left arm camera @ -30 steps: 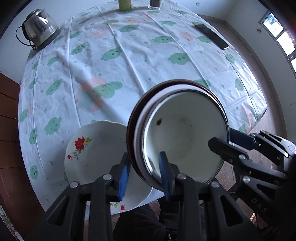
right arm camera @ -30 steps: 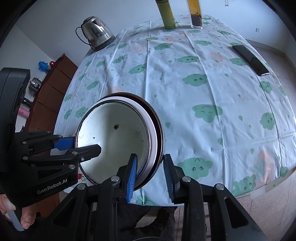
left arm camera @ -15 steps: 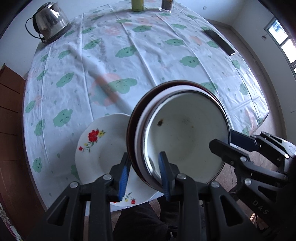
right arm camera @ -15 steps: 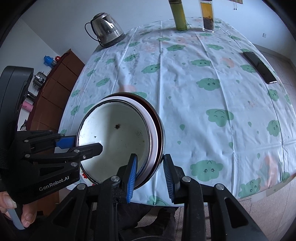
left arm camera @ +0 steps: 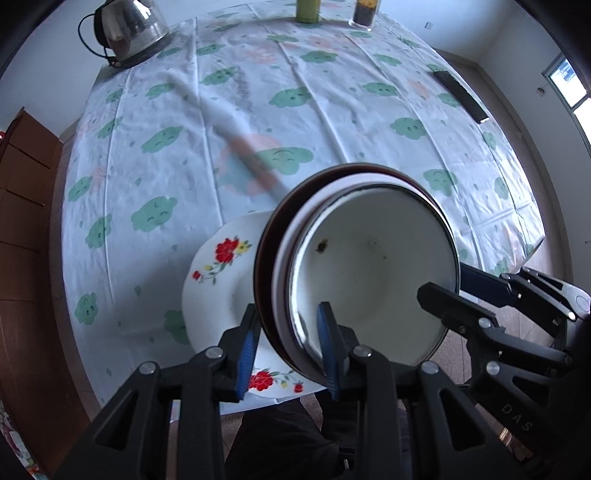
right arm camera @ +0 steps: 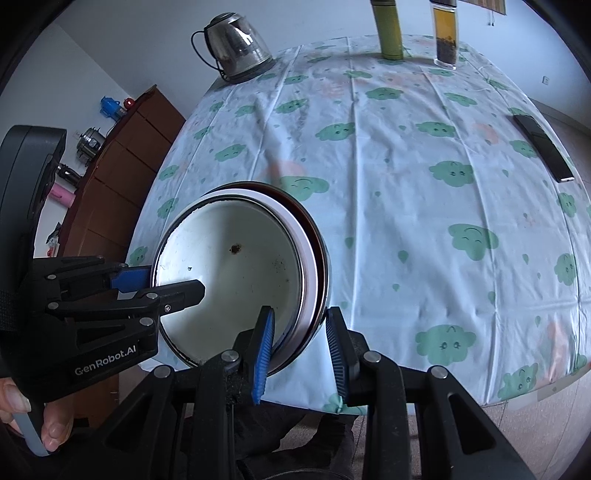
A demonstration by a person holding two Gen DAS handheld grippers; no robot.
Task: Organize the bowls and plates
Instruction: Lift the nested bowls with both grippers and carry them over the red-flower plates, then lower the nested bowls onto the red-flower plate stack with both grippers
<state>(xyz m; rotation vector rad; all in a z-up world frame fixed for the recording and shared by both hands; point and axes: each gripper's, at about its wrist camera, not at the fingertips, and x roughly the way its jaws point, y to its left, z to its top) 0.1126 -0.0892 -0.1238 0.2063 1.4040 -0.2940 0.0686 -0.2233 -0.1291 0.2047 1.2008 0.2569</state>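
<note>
Jointly, left gripper (left arm camera: 286, 341), right gripper (right arm camera: 301, 349), clamping bowl stack (left arm camera: 369, 277)

Home dining room. Round worktop (right arm camera: 406, 184) under a cloud-print plastic cover, electric kettle (right arm camera: 236, 48), thermos flask (right arm camera: 388, 29) and tea tumbler (right arm camera: 446, 37) at the far edge, phone (right arm camera: 543, 147), brown wooden cabinet (right arm camera: 122, 147) against the wall, tiled floor.
</note>
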